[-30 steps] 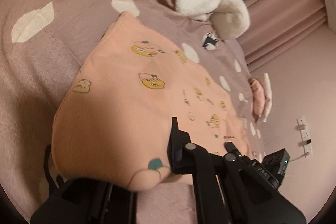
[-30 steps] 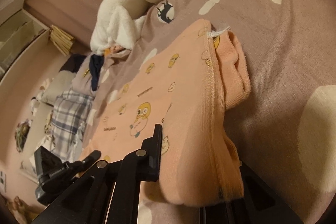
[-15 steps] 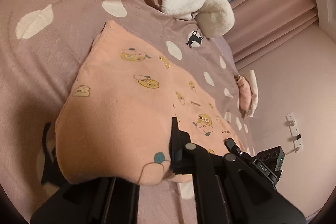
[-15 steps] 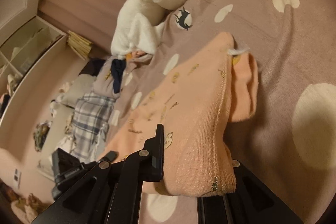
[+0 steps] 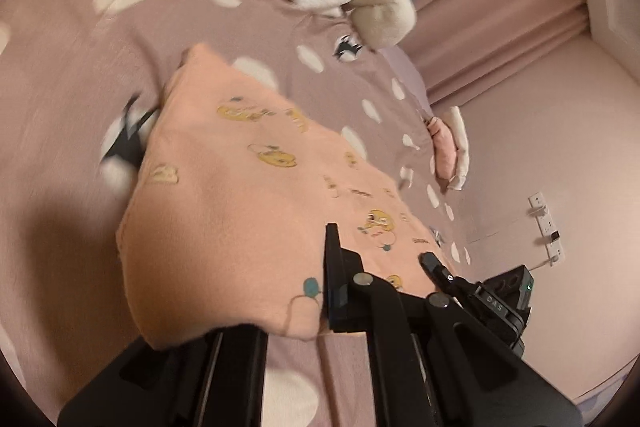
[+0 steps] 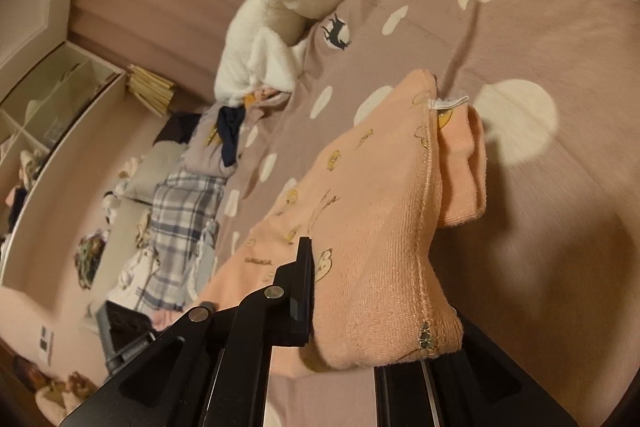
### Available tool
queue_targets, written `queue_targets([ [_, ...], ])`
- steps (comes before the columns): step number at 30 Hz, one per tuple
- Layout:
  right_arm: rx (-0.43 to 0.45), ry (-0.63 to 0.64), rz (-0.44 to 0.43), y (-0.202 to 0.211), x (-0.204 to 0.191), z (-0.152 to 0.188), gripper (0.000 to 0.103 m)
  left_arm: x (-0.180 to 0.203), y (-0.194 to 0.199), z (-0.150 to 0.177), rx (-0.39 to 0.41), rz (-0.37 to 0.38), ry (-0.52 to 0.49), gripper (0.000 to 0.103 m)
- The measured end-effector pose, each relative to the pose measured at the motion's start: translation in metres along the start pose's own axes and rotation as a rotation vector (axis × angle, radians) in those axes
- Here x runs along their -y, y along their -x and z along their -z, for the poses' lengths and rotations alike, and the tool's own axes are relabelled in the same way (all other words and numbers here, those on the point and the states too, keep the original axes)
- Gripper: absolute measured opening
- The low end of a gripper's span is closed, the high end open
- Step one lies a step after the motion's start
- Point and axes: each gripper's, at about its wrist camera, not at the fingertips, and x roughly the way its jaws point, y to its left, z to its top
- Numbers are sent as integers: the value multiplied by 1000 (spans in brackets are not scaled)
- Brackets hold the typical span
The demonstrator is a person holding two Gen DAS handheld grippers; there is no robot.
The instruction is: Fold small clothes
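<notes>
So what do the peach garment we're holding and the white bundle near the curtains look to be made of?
Peach printed garment: probably a soft cotton-type knit, matte, judging by the fine ribbed texture, a stitched seam and a looped, terry-like inner layer. Fluffy white bundle: likely fleece or plush, with a thick, fuzzy pile. Neither fibre can be confirmed by sight.

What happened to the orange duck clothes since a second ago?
Both tools lifted the near edge of the peach garment and are carrying it up and away across the bedspread, more of which now shows beyond it. The left tool and right tool stayed clamped on it. The white fleece did not move.
</notes>
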Motion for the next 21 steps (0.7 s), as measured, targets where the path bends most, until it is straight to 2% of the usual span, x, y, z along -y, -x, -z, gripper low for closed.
queue_targets([
  [4, -16, 29, 94, 4, -5, 18, 10, -9, 13, 14, 27, -82, -1, 5],
  [9, -19, 41, 184, 1, -8, 23, 11, -8, 33, 21, 78, -84, -22, 3],
  [16, 6, 48, 218, 4, -8, 23, 10, -4, 31, 20, 69, -135, -84, 3],
  [21, -23, 53, 270, 11, -9, 24, 10, 11, 44, 20, 97, -198, -158, 4],
])
